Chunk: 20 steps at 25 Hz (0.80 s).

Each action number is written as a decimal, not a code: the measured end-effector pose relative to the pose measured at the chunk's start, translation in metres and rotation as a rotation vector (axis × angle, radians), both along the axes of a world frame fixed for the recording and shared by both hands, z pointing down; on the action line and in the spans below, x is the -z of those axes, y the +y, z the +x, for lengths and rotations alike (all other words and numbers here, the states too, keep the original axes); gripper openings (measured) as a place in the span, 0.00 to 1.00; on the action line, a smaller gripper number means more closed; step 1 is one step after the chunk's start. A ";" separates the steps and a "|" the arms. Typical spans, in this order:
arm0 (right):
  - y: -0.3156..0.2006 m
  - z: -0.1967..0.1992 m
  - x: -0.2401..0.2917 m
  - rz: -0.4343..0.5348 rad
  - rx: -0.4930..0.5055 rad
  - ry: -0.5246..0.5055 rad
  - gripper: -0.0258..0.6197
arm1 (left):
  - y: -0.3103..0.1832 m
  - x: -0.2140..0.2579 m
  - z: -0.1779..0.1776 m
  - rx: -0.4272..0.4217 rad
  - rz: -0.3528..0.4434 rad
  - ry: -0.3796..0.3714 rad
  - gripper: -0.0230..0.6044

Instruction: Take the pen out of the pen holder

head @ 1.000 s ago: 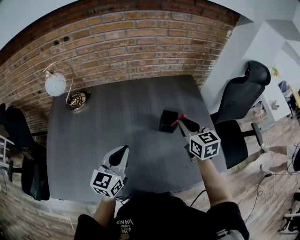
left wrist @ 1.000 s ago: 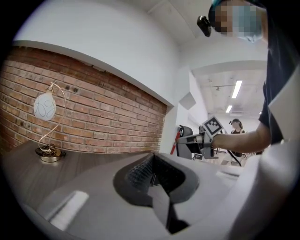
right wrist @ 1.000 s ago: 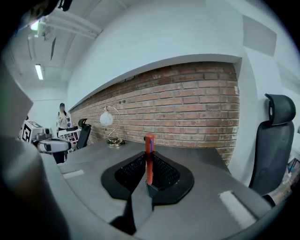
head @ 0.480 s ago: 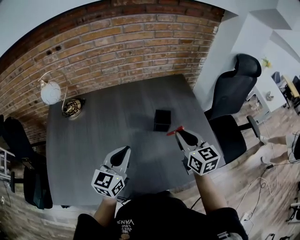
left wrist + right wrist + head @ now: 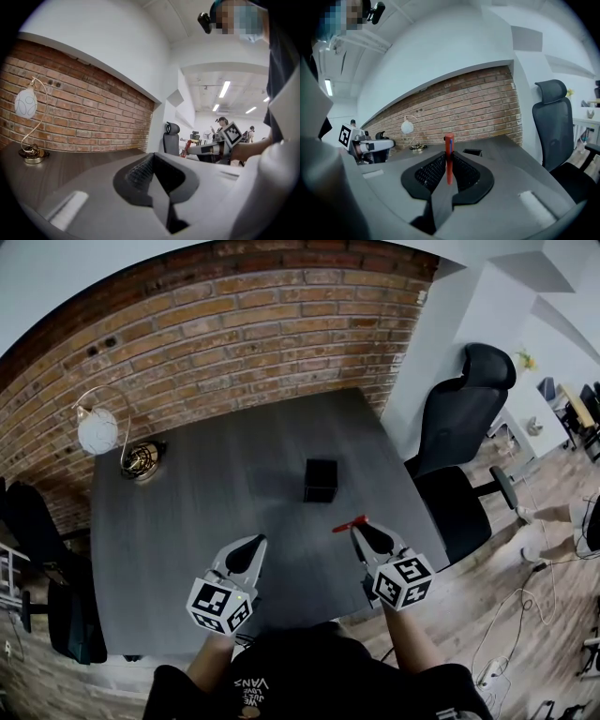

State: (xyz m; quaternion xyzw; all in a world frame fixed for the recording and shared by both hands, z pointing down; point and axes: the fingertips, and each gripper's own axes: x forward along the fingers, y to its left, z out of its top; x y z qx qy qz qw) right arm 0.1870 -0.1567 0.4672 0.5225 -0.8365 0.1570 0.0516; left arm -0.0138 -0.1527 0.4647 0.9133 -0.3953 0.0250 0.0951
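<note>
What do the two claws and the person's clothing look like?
Left claw and right claw: light grey tapered shells with black ribbed pads, each carrying a white cube with black square markers. The person wears a black shirt with white print.

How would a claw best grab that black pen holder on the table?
Probably by one wall at the top rim, coming straight down. The pen holder stands upright on the table and its top is open, so one finger could slip inside and the other stay outside. The left claw is free; the right claw holds the pen.
</note>
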 end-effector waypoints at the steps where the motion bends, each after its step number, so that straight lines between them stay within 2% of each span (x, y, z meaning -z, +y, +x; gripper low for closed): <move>1: 0.003 0.000 -0.003 -0.003 -0.004 -0.001 0.11 | 0.000 -0.001 0.001 -0.003 -0.003 0.000 0.12; 10: 0.026 -0.002 -0.042 -0.091 -0.035 -0.033 0.11 | 0.004 -0.011 0.006 -0.020 -0.030 -0.002 0.12; 20: 0.043 0.000 -0.066 -0.168 -0.026 -0.019 0.11 | 0.010 -0.027 0.010 -0.012 -0.068 -0.020 0.12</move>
